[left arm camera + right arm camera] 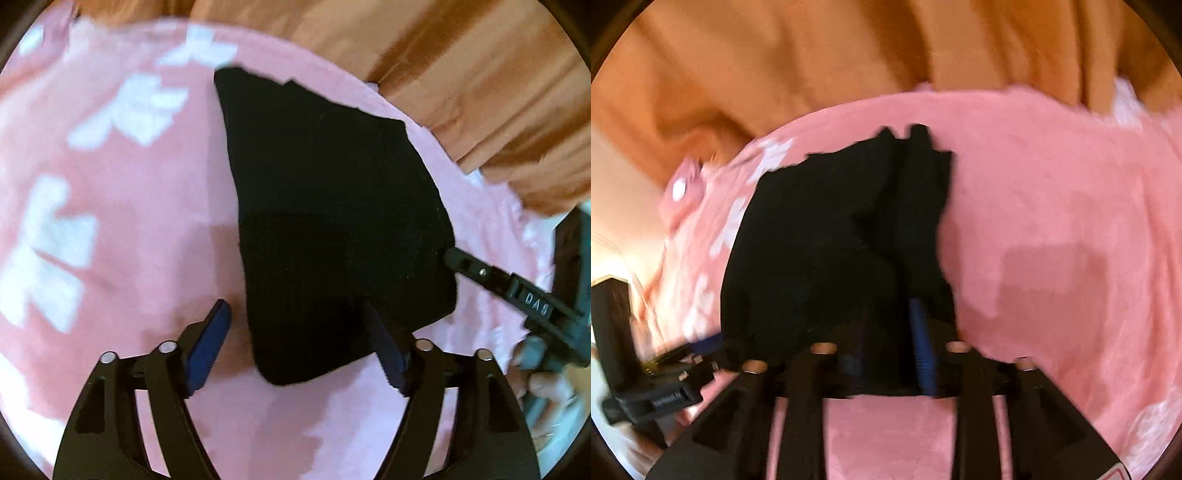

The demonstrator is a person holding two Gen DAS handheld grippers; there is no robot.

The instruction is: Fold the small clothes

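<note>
A small black garment [332, 206] lies on a pink blanket with white bows [122, 206]. My left gripper [299, 314] is open, its blue pads either side of the garment's near corner, one pad over the cloth. My right gripper [448, 254] reaches in from the right and touches the garment's right edge. In the right wrist view the right gripper [886, 328] is shut on the black garment [827, 240], with cloth bunched between its fingers and a blue pad [921, 332] showing. The left gripper [713, 343] shows at the garment's left edge.
Orange curtain fabric [461, 74] hangs behind the blanket and shows in the right wrist view [812, 55]. The blanket's edge runs along the far side. A dark object [572, 251] stands at the right beyond the blanket. A hand [543, 384] holds the right gripper's handle.
</note>
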